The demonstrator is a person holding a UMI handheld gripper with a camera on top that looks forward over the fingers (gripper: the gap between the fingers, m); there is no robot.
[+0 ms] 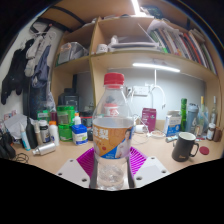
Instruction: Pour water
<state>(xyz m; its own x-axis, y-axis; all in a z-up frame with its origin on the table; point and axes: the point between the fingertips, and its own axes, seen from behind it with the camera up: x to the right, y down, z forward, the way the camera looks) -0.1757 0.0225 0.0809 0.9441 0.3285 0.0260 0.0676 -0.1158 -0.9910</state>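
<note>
A clear plastic water bottle (113, 125) with a red cap and an orange-and-blue label stands upright between my fingers, held up in front of the desk. My gripper (112, 162) is shut on the bottle, its magenta pads (87, 159) pressing on the lower body at both sides. The water inside shows below the label. A black mug (185, 147) with a white inside sits on the wooden desk, off to the right and beyond the fingers.
The wooden desk (160, 152) holds many things: a green can (66, 122), small bottles and tubes at the left, a glass jar (172, 124) and bottles at the right. Shelves with books rise behind. A white cup (139, 131) stands just right of the bottle.
</note>
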